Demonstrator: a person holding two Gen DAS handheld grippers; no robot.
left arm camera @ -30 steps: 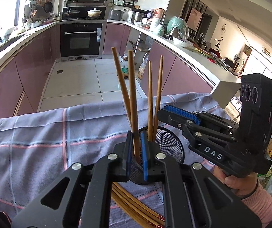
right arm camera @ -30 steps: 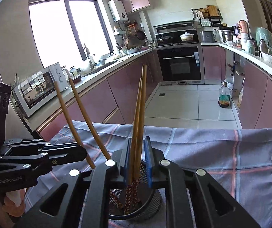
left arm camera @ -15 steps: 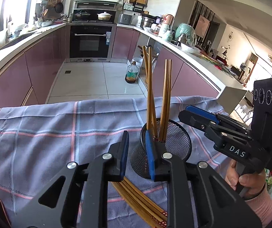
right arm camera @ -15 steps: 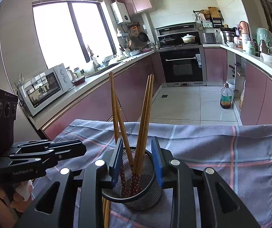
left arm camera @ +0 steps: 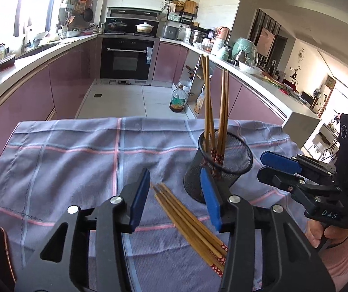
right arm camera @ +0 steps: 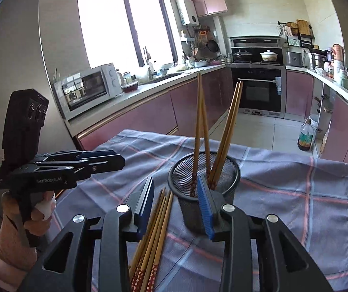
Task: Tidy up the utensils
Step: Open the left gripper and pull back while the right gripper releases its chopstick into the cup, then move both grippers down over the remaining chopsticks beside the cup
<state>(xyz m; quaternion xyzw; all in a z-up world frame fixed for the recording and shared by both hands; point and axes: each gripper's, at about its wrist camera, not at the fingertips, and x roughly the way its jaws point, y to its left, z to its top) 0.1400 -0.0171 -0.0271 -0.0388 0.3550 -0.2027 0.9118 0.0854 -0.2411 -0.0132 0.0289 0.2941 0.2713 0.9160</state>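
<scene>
A black mesh cup (left arm camera: 219, 172) stands on the checked cloth with two pairs of wooden chopsticks (left arm camera: 208, 102) upright in it. More loose chopsticks (left arm camera: 188, 221) lie in a bundle on the cloth just in front of the cup. My left gripper (left arm camera: 175, 177) hovers over the bundle's thin ends, left of the cup, its jaws opening with nothing pressed between the pads. My right gripper (right arm camera: 175, 185) is low over the same loose chopsticks (right arm camera: 154, 238), close to the cup (right arm camera: 188, 209); its jaws are opening and grip nothing. Each gripper shows in the other's view: right gripper (left arm camera: 262, 166), left gripper (right arm camera: 122, 161).
The blue-grey checked cloth (left arm camera: 76, 170) covers the table, whose far edge drops to the tiled kitchen floor. An oil bottle (left arm camera: 177, 98) stands on that floor. Purple cabinets and counters run along both sides. A hand in a pink sleeve (left arm camera: 329, 238) holds the right gripper.
Both grippers let go of the chopsticks they held over the cup, opened and drew back toward me. Those chopsticks now stand free in the cup.
</scene>
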